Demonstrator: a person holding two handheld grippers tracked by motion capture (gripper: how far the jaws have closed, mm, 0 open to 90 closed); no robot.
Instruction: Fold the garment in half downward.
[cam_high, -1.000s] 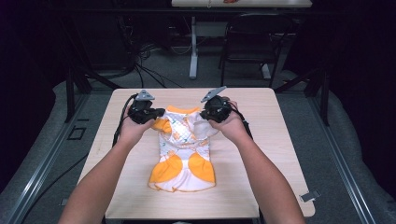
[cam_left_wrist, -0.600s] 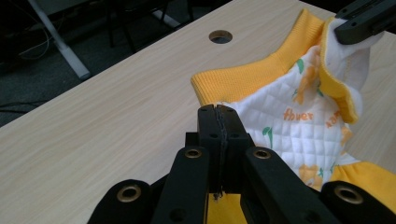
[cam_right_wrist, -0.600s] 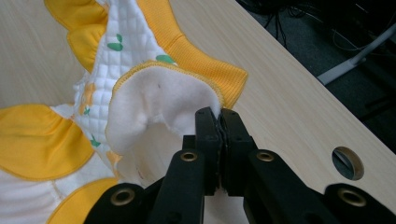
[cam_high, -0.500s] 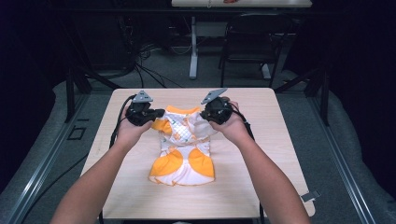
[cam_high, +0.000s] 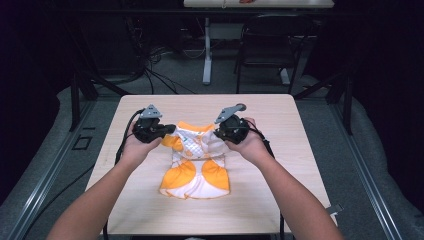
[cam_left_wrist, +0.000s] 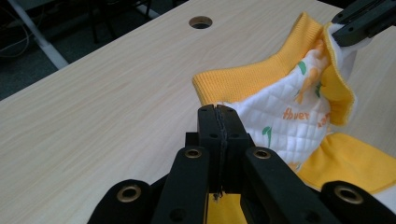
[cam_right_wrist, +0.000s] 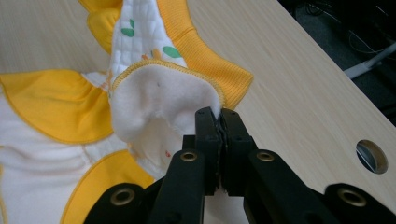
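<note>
A small white and orange quilted garment (cam_high: 196, 165) lies on the wooden table (cam_high: 280, 125), its orange ribbed band toward the far side. My left gripper (cam_high: 167, 131) is shut on the garment's left upper edge (cam_left_wrist: 261, 116); the jaws meet on the cloth in the left gripper view (cam_left_wrist: 218, 116). On the other side, my right gripper (cam_high: 220, 134) is shut on the right upper edge, pinching the fleecy white lining (cam_right_wrist: 163, 100) in the right gripper view (cam_right_wrist: 218, 122). The top part is lifted a little off the table between the two grippers.
Round cable holes sit in the table top (cam_left_wrist: 201, 22) (cam_right_wrist: 372, 156). Beyond the far edge stand a black chair (cam_high: 267, 45) and a white table leg (cam_high: 207, 55). Cables trail from the left gripper over the table's left side (cam_high: 122, 145).
Both grippers with the garment's top edge have shifted slightly toward the person; the garment's lower half slid along with them.
</note>
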